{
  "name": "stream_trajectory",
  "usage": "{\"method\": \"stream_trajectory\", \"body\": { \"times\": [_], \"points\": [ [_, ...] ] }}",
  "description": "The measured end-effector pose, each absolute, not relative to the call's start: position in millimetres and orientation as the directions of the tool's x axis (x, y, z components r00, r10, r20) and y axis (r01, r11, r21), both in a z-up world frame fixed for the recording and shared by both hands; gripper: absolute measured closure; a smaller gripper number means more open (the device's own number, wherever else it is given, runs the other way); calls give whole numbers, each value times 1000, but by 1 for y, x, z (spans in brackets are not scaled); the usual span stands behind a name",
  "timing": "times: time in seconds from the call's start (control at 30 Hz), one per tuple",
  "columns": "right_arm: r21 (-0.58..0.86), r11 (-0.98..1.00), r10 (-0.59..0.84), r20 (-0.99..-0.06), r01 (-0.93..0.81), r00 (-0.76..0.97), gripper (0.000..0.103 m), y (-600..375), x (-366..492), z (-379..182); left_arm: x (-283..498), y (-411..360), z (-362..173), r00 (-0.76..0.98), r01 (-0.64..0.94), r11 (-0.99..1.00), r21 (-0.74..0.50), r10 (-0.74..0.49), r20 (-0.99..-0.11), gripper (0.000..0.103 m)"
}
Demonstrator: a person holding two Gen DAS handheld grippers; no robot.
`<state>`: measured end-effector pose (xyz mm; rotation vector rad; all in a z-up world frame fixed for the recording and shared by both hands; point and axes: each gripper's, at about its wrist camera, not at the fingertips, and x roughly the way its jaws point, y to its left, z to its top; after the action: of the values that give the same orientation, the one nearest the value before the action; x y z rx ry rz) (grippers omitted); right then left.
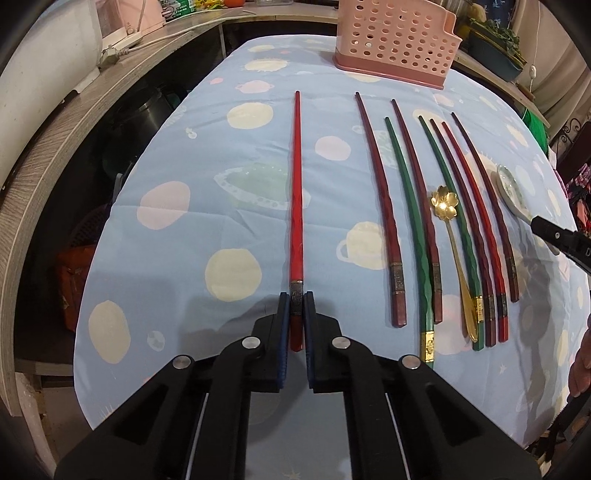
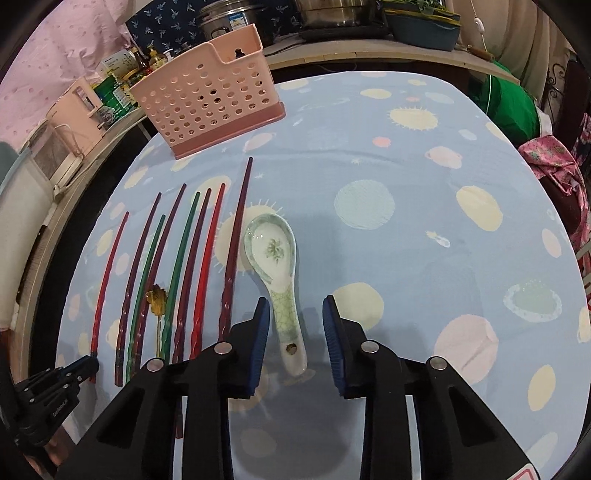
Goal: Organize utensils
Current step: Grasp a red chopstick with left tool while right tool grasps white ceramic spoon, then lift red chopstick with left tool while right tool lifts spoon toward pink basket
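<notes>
Left gripper (image 1: 296,308) clamped on bright red chopstick (image 1: 296,192) near its butt end. Right gripper (image 2: 295,321) jaws apart, straddling white-green ceramic soup spoon (image 2: 275,266), not touching. Pink perforated plastic utensil basket (image 2: 207,99) at far table edge; contents not visible.

i see a light blue tablecloth (image 1: 221,236) printed with pale yellow and pink spots. a wood-grain counter (image 1: 44,147) curves round its left side, carrying a white plug (image 1: 109,55) and cord. steel pots (image 2: 229,16) stand at the back, beside a dark planter (image 2: 421,26). green cloth (image 2: 509,107) is bunched on the right.
</notes>
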<state>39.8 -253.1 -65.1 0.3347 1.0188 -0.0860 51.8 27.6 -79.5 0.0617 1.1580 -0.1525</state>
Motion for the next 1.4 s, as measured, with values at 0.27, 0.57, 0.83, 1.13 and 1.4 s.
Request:
{"method": "stream_trajectory", "body": {
  "times": [0.27, 0.57, 0.83, 1.13, 1.4],
  "points": [
    [253, 944, 105, -838, 210, 536, 92, -250, 33, -69, 53, 28, -79, 394, 149, 988, -36, -93, -914, 96],
    [270, 938, 95, -804, 218, 587, 93, -254, 18, -49, 50, 36, -55, 438, 131, 988, -79, -130, -890, 96],
    [252, 941, 58, -775, 224, 629, 97, -261, 17, -20, 59, 39, -7, 530, 122, 986, -110, -158, -833, 96],
    [275, 937, 59, -732, 215, 678, 97, -265, 28, 6, 86, 47, 49, 636, 112, 985, -135, -175, -751, 96],
    [278, 943, 53, -665, 181, 745, 97, -271, 81, 52, 149, 40, 119, 742, 125, 982, -143, -188, -644, 96]
  ]
}}
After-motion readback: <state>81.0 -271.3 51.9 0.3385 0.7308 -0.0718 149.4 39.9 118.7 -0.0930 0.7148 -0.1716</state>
